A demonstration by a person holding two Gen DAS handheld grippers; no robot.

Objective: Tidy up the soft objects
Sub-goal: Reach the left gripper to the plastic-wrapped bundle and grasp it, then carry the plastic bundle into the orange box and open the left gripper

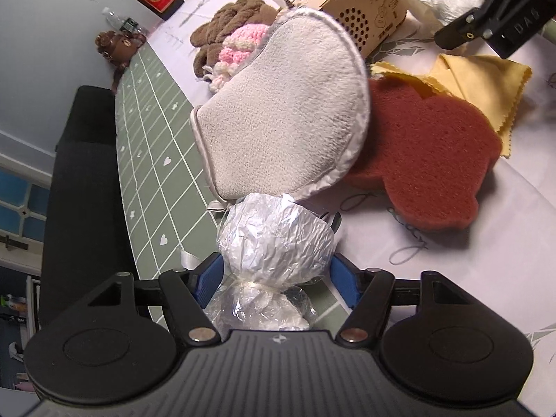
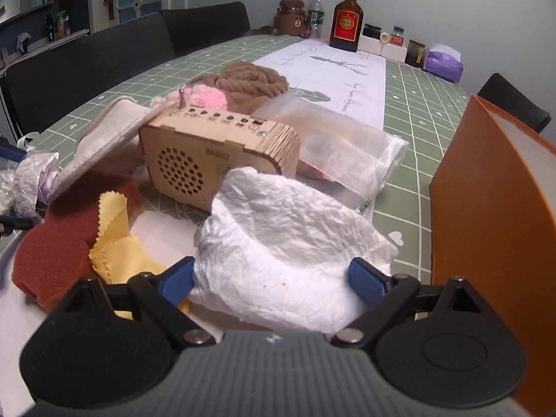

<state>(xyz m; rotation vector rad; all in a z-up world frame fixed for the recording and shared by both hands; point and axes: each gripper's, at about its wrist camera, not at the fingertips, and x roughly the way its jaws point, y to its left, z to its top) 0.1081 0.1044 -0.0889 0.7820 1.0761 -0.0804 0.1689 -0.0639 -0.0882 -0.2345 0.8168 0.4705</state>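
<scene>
1. The left gripper [image 1: 274, 274] stands wide, its blue fingers [image 1: 210, 278] flanking a crinkled plastic-wrapped bundle [image 1: 274, 239] tied at the neck. The pads look close to the wrap on both sides, but whether they press on it I cannot tell.
2. The right gripper [image 2: 271, 278] is also spread wide, with a crumpled white tissue [image 2: 285, 243] lying between its blue fingers [image 2: 365, 278]; the pads sit at the tissue's edges and show no pinch (open, as I read it).
3. Just beyond the bundle a grey mitt [image 1: 281, 111] leans over a red-brown sponge [image 1: 427, 153], with a yellow cloth [image 1: 486, 80] to the far right of it.
4. Farther off lie a pink knit piece [image 1: 243, 41] and a brown rope coil [image 1: 226, 24]; a wooden radio [image 2: 215, 153] stands just behind the tissue.
5. An orange bin [image 2: 493, 229] stands at the right, near the tissue; it is likely the place for the soft things.
6. To do this step well, close each claw low on the bulk of its item, since tissue pinched at an edge may tear or slip.
7. Lift the bundle clear of the mitt's near edge, so that the mitt is not dragged along.
</scene>
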